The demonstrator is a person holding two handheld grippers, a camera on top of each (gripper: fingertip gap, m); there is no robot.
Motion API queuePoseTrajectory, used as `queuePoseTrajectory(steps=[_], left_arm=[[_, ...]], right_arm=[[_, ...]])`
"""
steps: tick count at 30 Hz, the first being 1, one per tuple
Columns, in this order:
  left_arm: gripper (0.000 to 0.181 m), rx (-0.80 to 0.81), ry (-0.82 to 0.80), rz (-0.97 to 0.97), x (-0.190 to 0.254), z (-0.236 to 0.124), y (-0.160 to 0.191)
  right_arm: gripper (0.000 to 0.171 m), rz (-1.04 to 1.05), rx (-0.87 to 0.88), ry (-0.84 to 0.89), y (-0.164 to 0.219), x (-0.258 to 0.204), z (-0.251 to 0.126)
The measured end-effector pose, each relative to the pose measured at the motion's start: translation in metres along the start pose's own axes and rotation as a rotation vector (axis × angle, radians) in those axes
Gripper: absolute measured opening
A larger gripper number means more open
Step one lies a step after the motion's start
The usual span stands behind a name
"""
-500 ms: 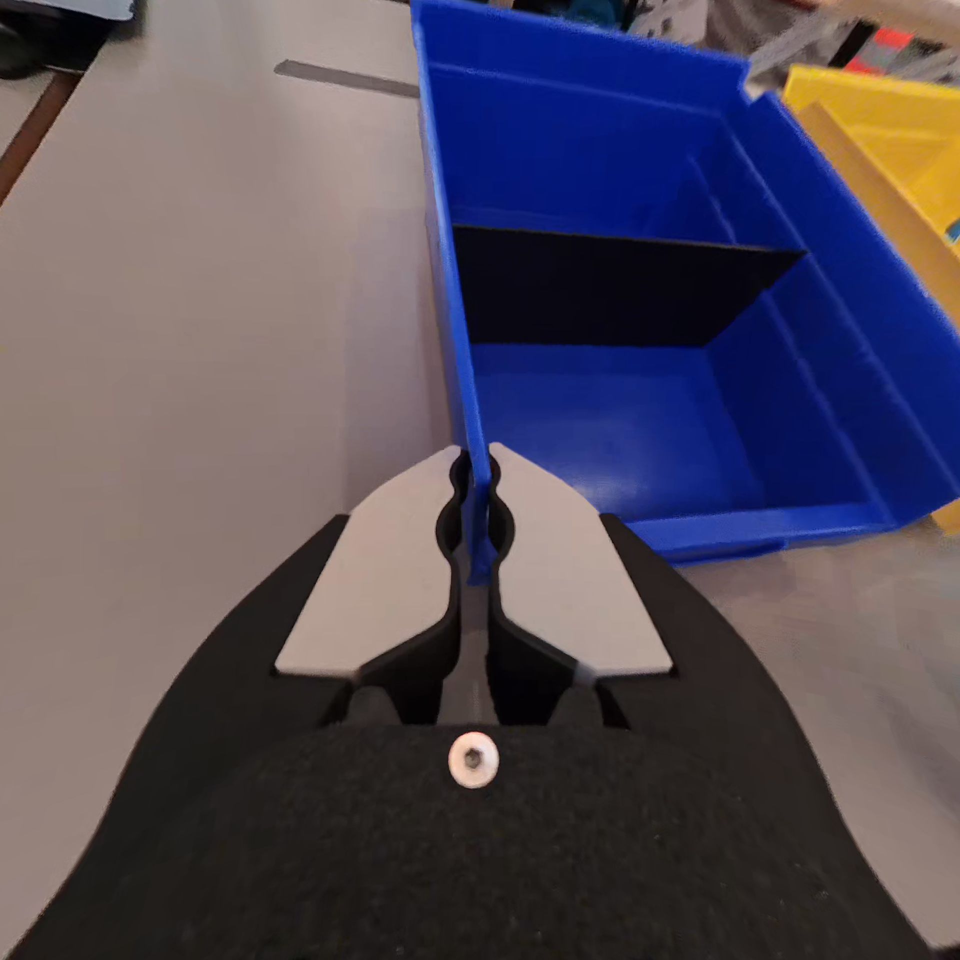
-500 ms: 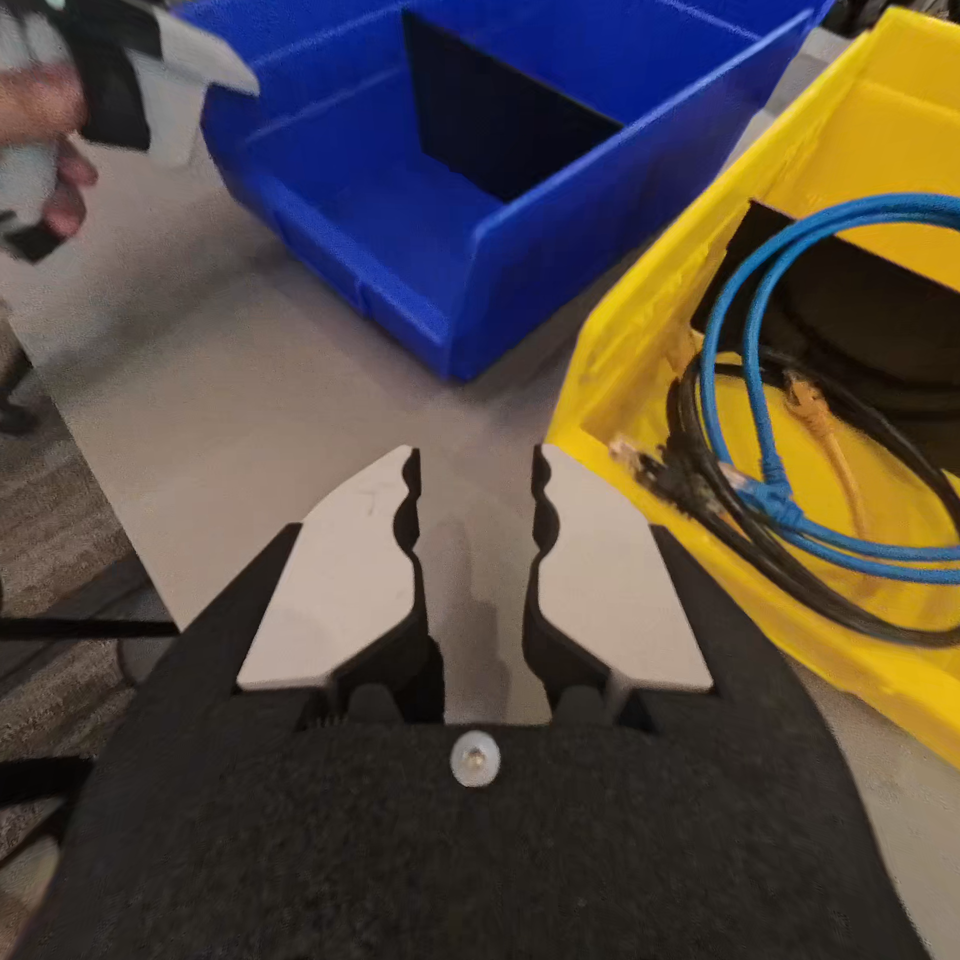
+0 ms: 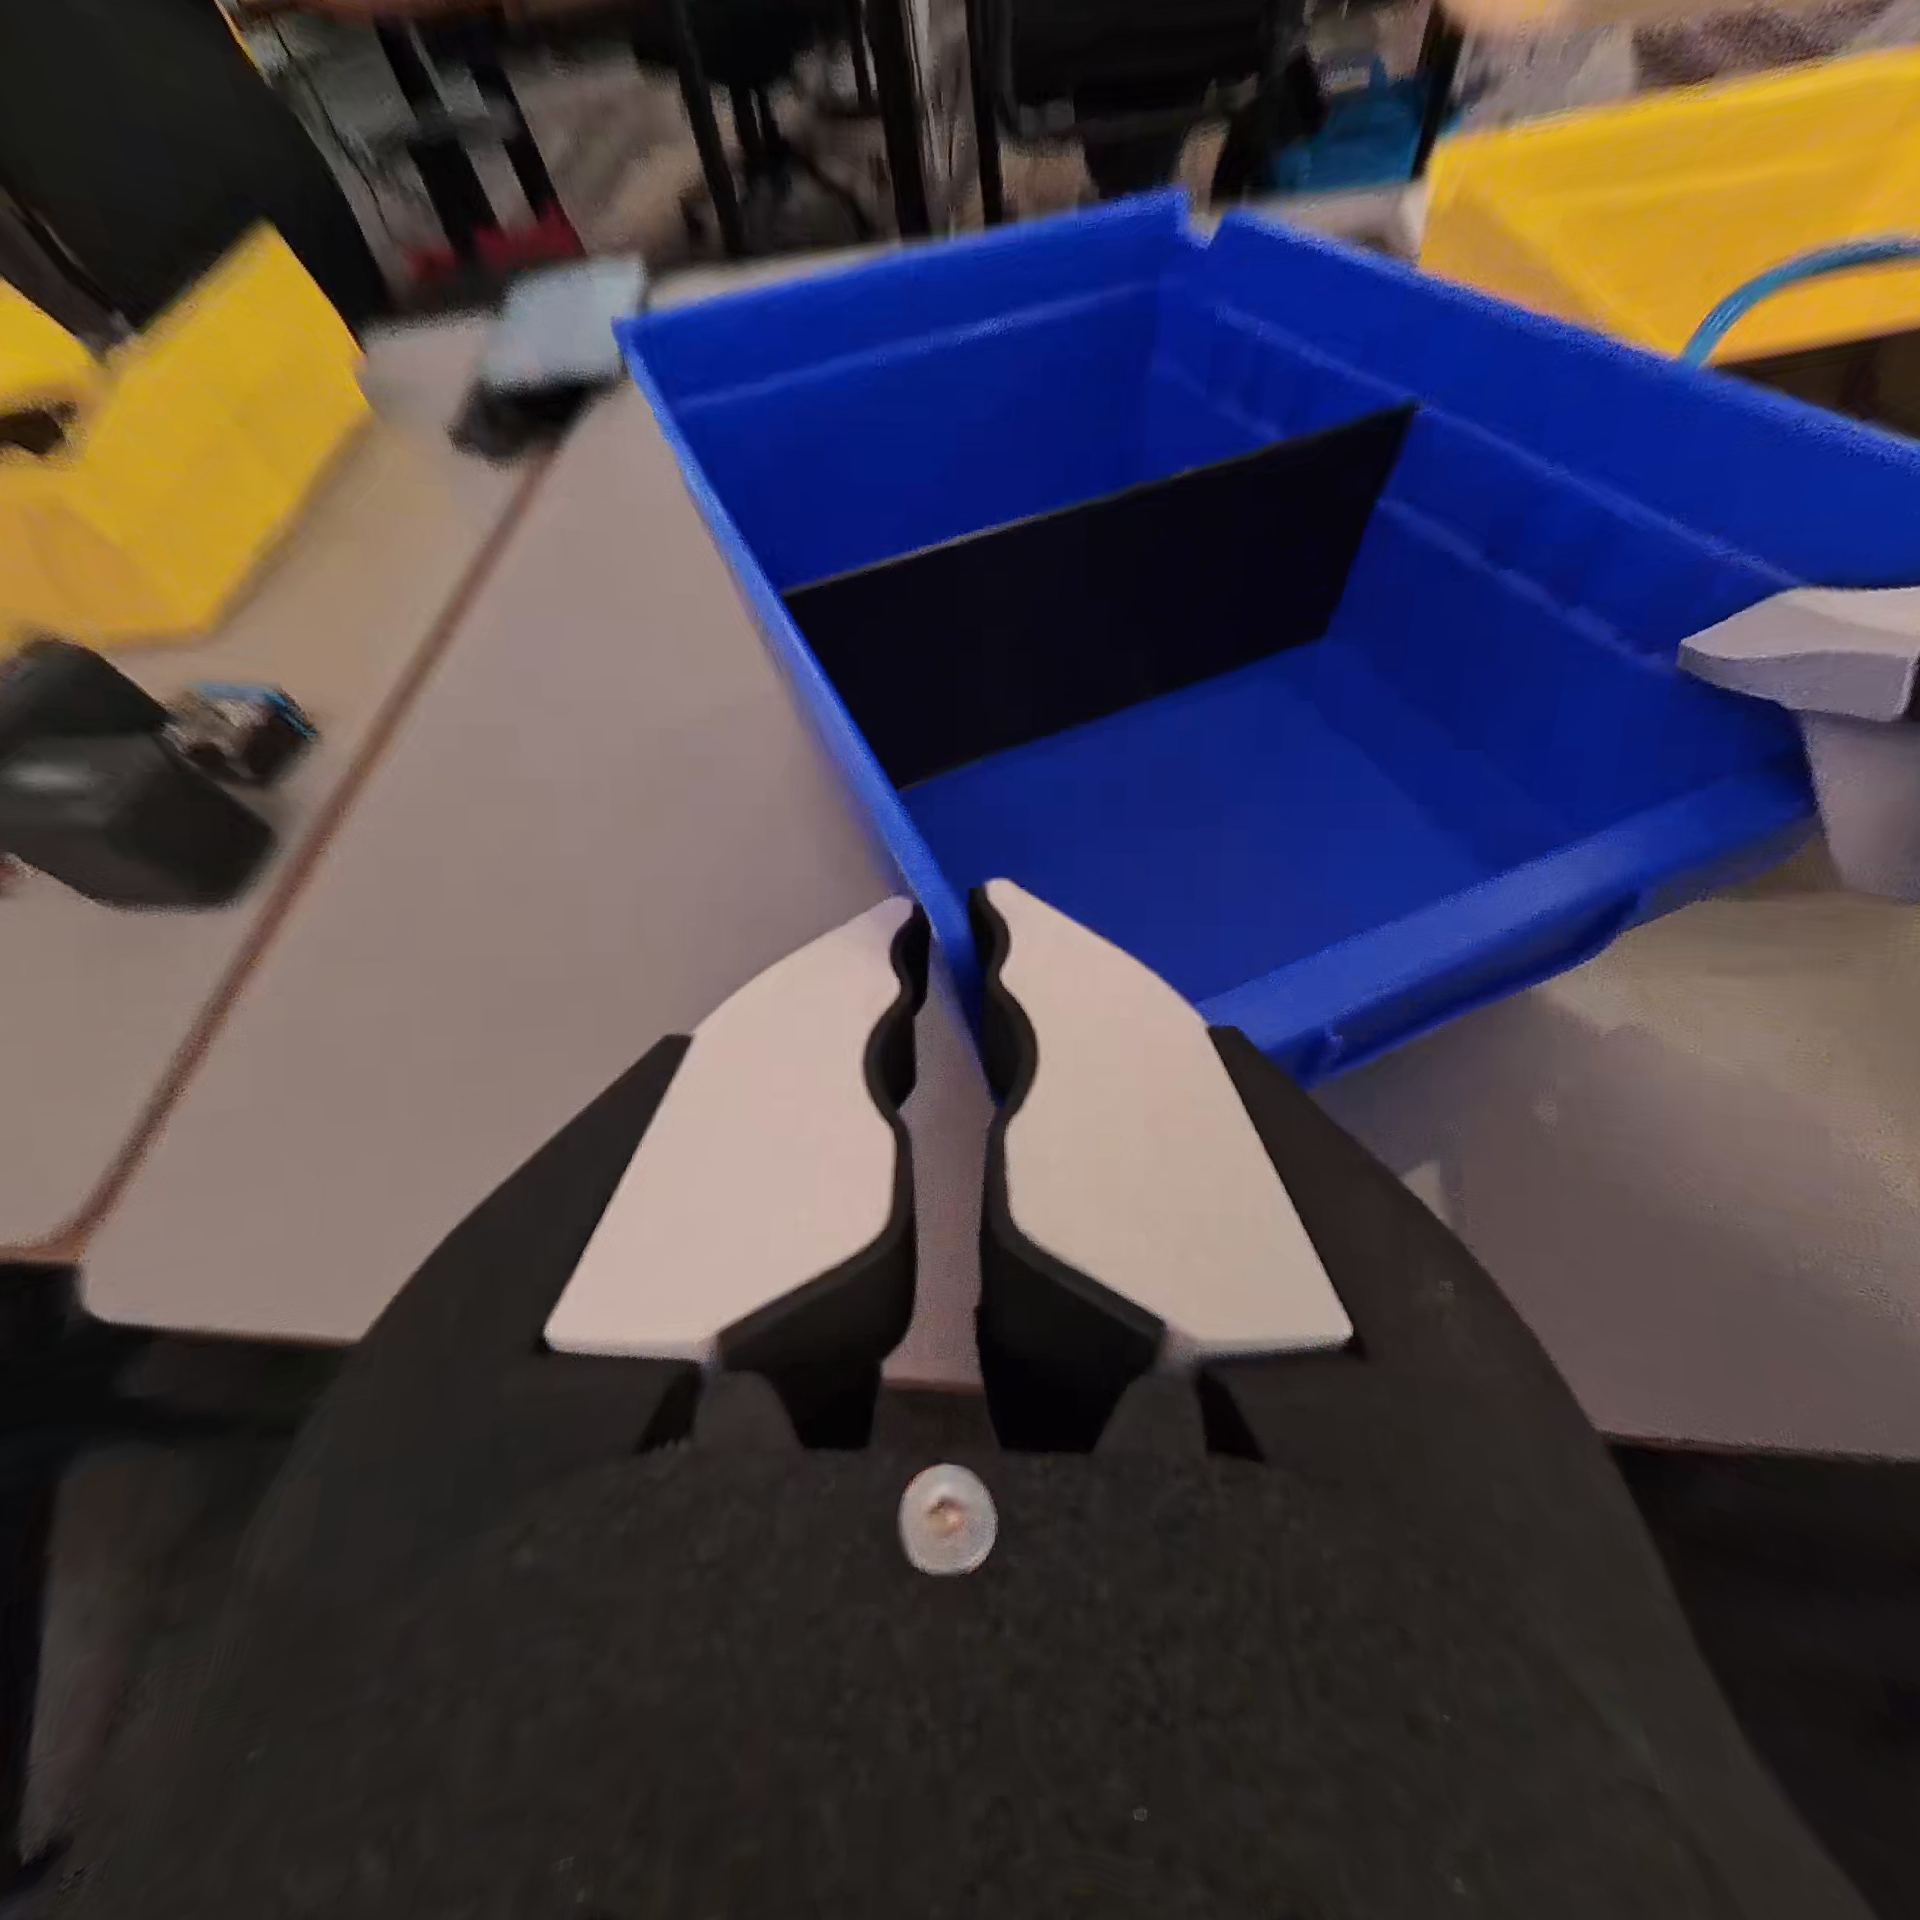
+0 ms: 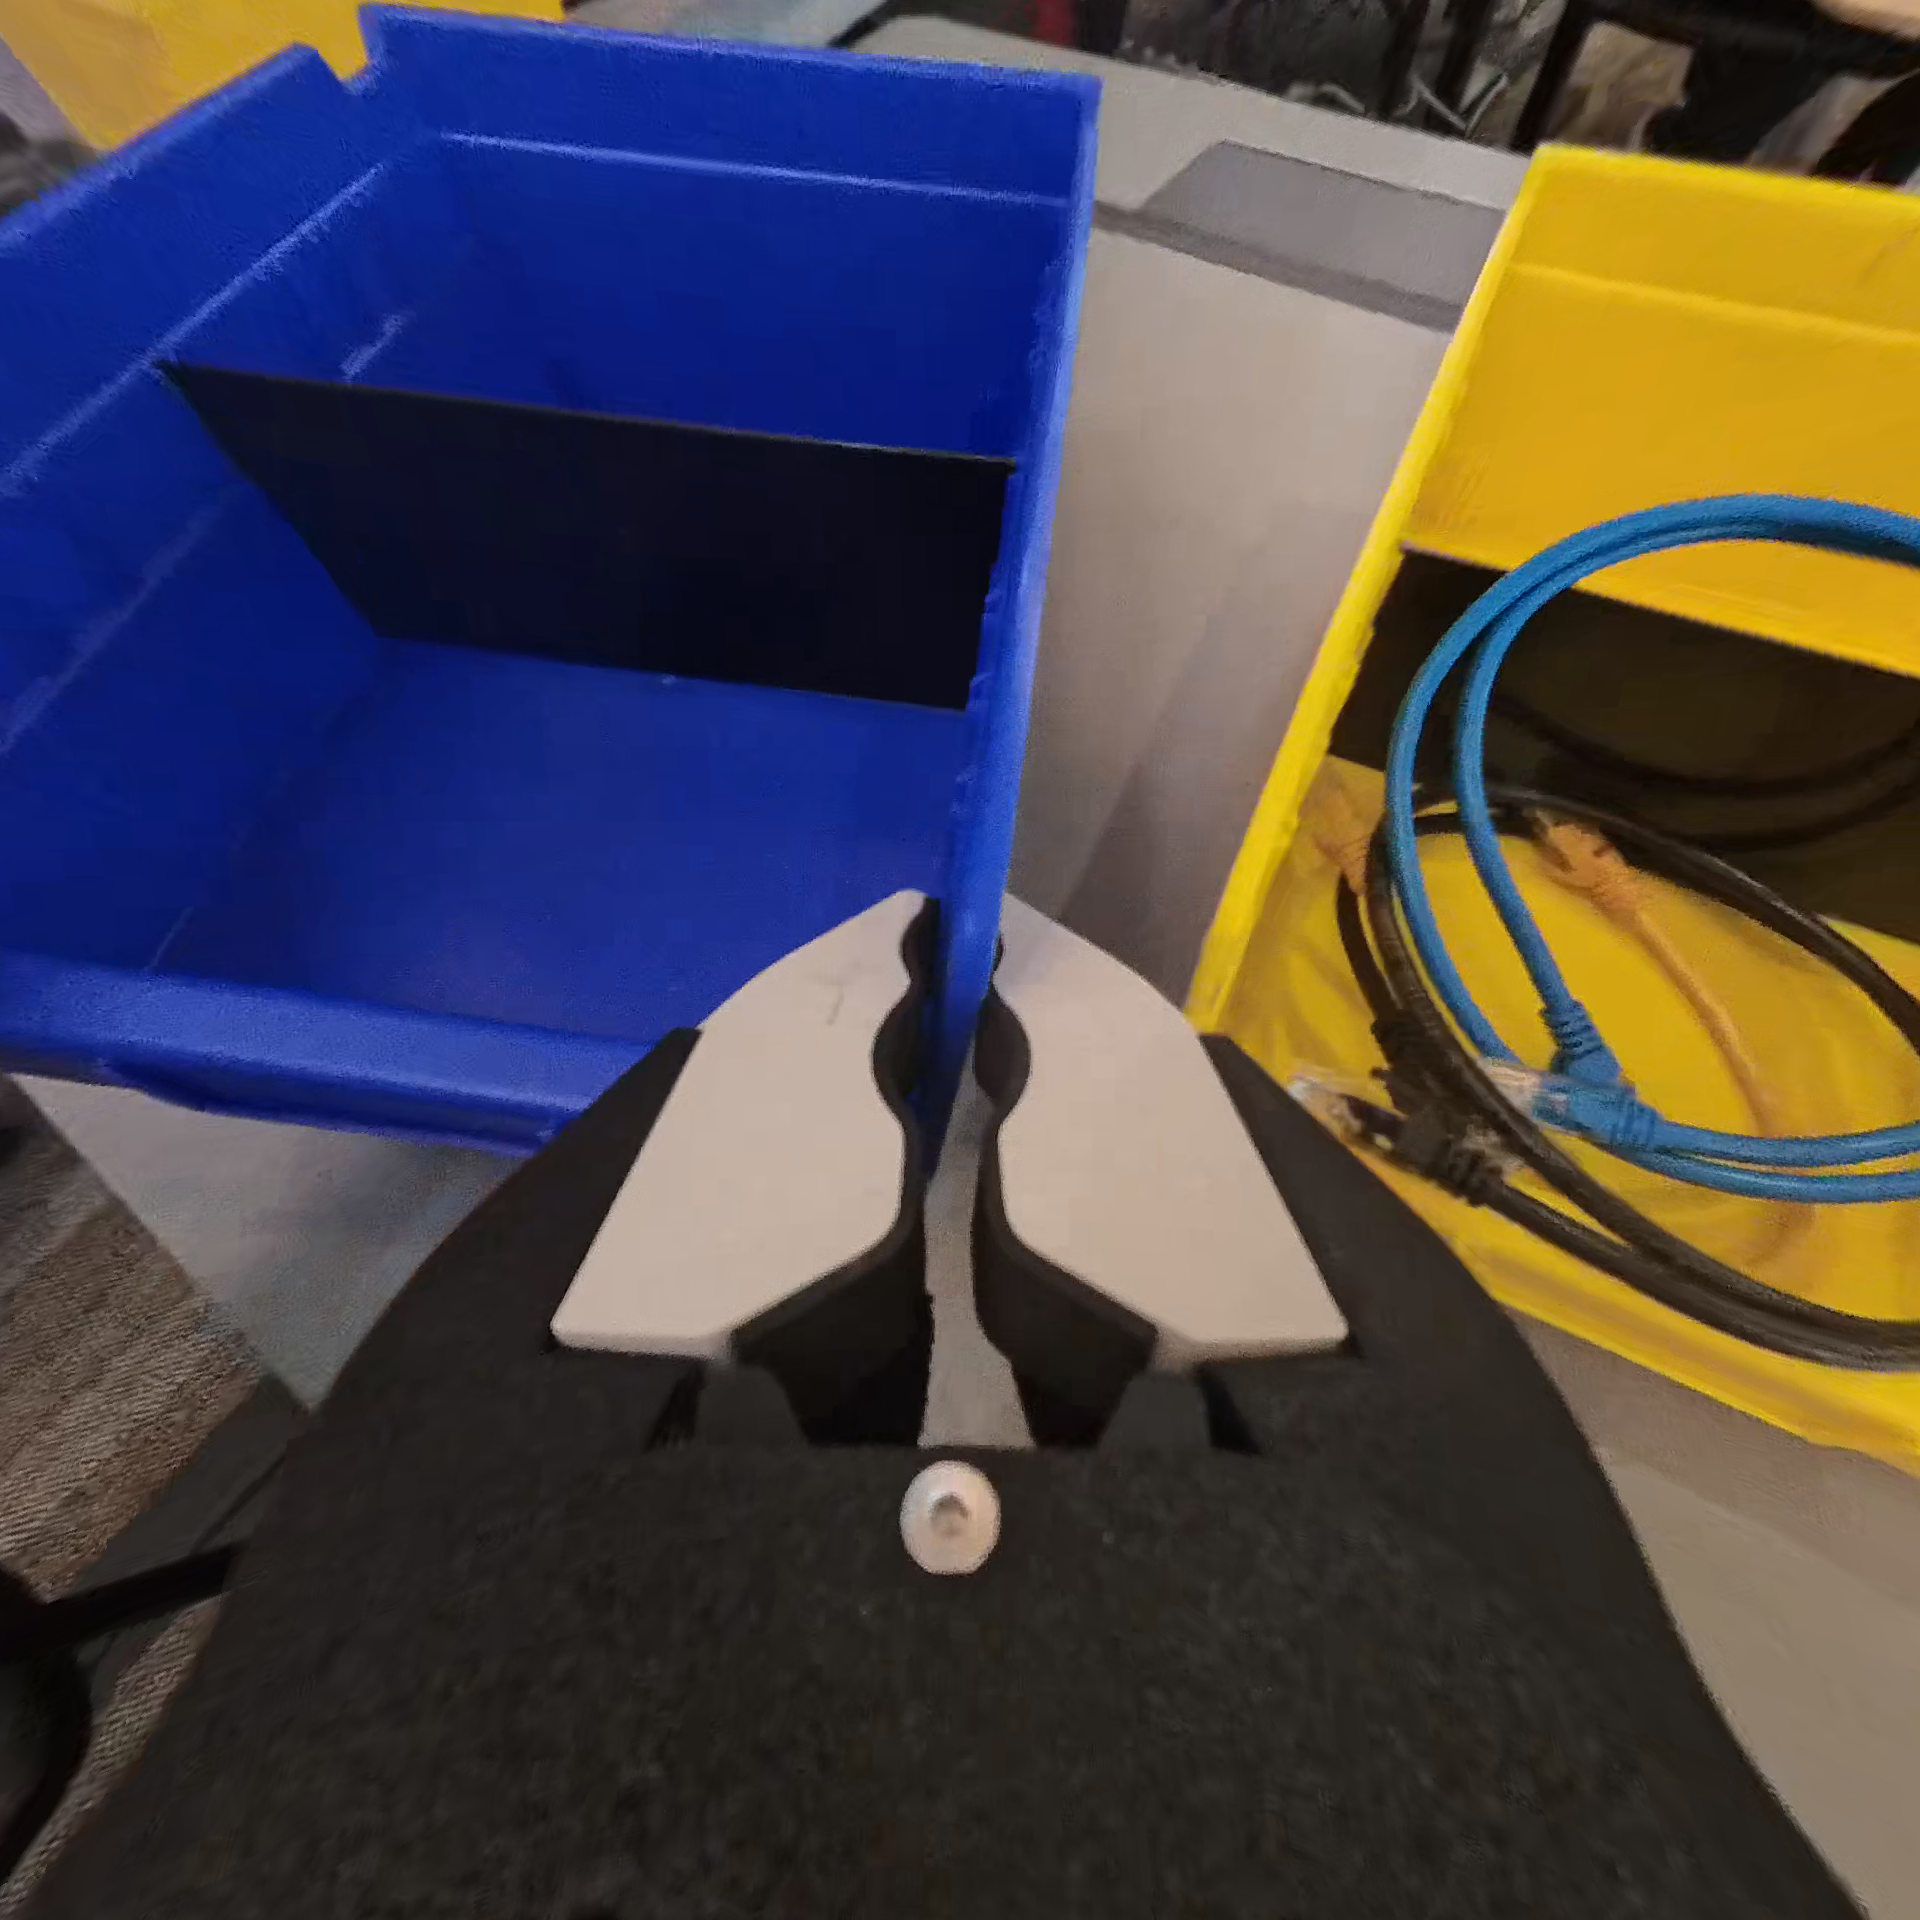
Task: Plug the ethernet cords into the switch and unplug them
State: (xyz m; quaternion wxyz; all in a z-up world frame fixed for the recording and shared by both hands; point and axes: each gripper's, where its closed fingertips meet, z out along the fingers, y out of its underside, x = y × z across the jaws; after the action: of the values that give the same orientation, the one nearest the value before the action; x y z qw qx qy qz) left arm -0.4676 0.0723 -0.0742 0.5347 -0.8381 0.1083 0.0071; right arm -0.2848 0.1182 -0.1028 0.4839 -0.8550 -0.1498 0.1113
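Observation:
An empty blue bin [image 3: 1299,831] with a black divider [image 4: 623,551] stands on the grey table. My left gripper [image 3: 948,914] is shut on the front end of its left wall. My right gripper [image 4: 961,935] is shut on the front end of the bin's right wall [image 4: 1029,520], and also shows at the right edge of the left wrist view [image 3: 1808,675]. Blue [image 4: 1475,831], black [image 4: 1662,1247] and orange [image 4: 1621,883] ethernet cords lie coiled in a yellow bin [image 4: 1683,343] to the right. No switch is in view.
More yellow bins stand at the far left [image 3: 177,499] and far right [image 3: 1662,187]. A blurred black device [image 3: 104,800] lies on the neighbouring table at left. The table's front edge [image 3: 208,1320] is close below my grippers. Carpet floor [image 4: 94,1351] shows at lower left. About 20 cm separates my left fingertips from my right. The left tips stand about 40 cm off the blurred black device [image 3: 104,800].
My right gripper has moved left from the open table to the blue bin's right wall and shut on it. My left gripper keeps its grip, and its view has drawn back and tilted up.

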Motion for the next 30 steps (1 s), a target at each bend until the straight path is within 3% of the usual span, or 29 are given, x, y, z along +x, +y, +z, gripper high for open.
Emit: queuePoseTrajectory(steps=[4,7,10,13,17,21,26,30], left_arm=[[0.008,0.196,0.001,0.068,0.027,-0.037,-0.078],[0.009,0.298,0.085,0.124,0.081,-0.046,-0.144],[0.01,0.357,0.211,0.216,0.173,-0.037,-0.199],[0.01,0.351,0.37,0.29,0.294,-0.012,-0.222],[0.011,0.292,0.573,0.305,0.454,0.028,-0.206],[0.011,0.18,0.606,0.332,0.548,0.064,-0.165],[0.01,0.057,0.584,0.322,0.579,0.101,-0.105],[0.012,0.001,0.648,0.164,0.578,0.116,-0.079]], right_arm=[[0.003,0.013,0.164,0.0,-0.06,0.027,-0.055],[0.004,0.001,0.298,0.104,-0.106,0.087,-0.115],[0.003,0.017,0.373,0.256,-0.12,0.179,-0.178],[0.003,0.065,0.367,0.419,-0.089,0.288,-0.235],[0.003,0.1,0.277,0.565,-0.02,0.424,-0.286],[0.003,0.168,0.141,0.545,0.058,0.504,-0.285],[0.005,0.198,0.082,0.462,0.128,0.528,-0.249],[0.005,0.173,0.12,0.469,0.146,0.53,-0.226]])
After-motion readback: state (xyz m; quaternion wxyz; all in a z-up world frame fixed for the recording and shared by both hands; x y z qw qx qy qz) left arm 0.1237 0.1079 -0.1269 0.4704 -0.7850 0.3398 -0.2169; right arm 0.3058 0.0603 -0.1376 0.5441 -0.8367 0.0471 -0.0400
